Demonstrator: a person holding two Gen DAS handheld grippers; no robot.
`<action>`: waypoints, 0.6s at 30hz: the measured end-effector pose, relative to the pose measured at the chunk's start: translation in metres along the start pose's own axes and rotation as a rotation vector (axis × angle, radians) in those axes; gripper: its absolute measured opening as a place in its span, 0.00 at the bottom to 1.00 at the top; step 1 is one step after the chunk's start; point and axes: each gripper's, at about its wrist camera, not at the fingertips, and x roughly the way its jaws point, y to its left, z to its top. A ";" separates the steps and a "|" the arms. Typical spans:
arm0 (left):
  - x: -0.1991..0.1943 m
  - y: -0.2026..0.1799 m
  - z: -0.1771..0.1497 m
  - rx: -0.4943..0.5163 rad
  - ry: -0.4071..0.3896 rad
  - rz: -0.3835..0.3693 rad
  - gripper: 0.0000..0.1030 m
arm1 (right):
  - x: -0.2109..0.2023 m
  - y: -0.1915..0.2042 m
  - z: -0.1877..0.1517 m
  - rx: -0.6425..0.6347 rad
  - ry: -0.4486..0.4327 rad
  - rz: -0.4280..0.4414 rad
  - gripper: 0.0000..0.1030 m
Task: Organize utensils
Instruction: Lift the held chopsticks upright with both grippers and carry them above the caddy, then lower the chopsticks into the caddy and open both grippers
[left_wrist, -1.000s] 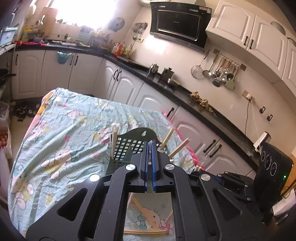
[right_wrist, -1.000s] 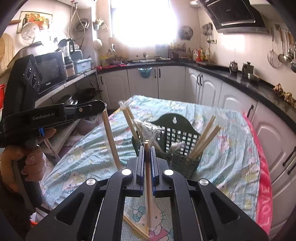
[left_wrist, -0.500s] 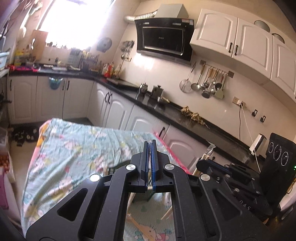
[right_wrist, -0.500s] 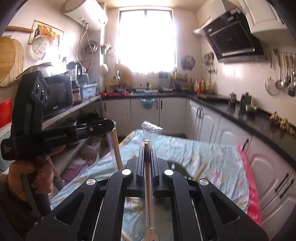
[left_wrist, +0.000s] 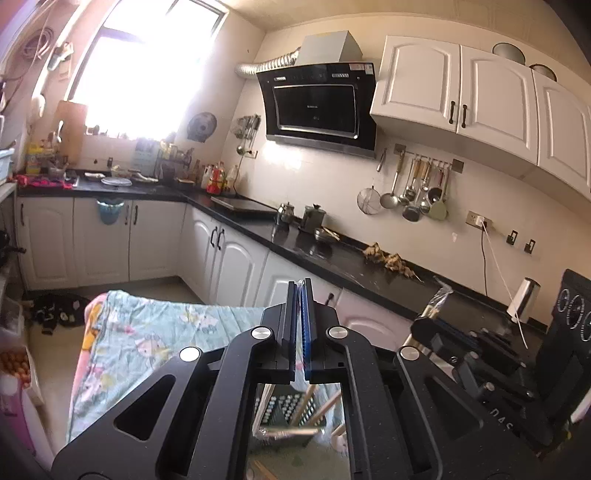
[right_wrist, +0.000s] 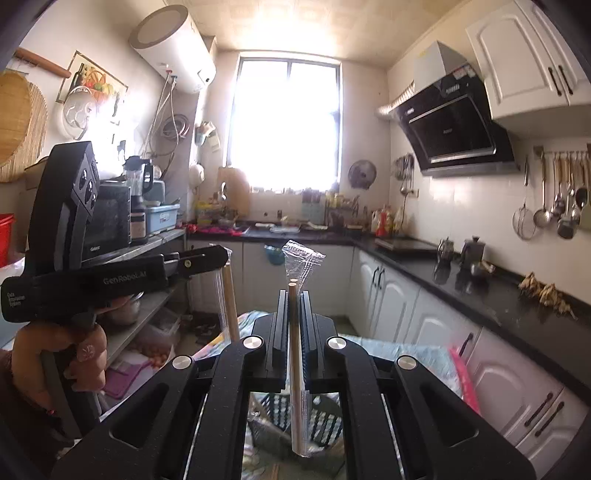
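Now | right tongs (right_wrist: 294, 295) clamp wrapped chopstick (right_wrist: 295, 354) | left tongs (left_wrist: 300, 291) clamp another

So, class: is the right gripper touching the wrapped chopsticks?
Touching. The right wrist view shows the right gripper with its jaws clamped on the wrapped chopsticks.

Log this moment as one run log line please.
left gripper: shut on wrapped chopsticks | right gripper: shut on wrapped chopsticks, upright | basket: below, on table
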 end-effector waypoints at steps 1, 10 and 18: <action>0.002 -0.001 0.002 0.007 -0.008 0.007 0.01 | 0.001 -0.002 0.002 0.001 -0.010 -0.005 0.06; 0.020 0.002 0.008 0.018 -0.039 0.033 0.01 | 0.019 -0.021 0.007 0.034 -0.068 -0.045 0.06; 0.046 0.014 -0.013 0.009 -0.020 0.034 0.01 | 0.055 -0.041 -0.024 0.090 -0.012 -0.090 0.06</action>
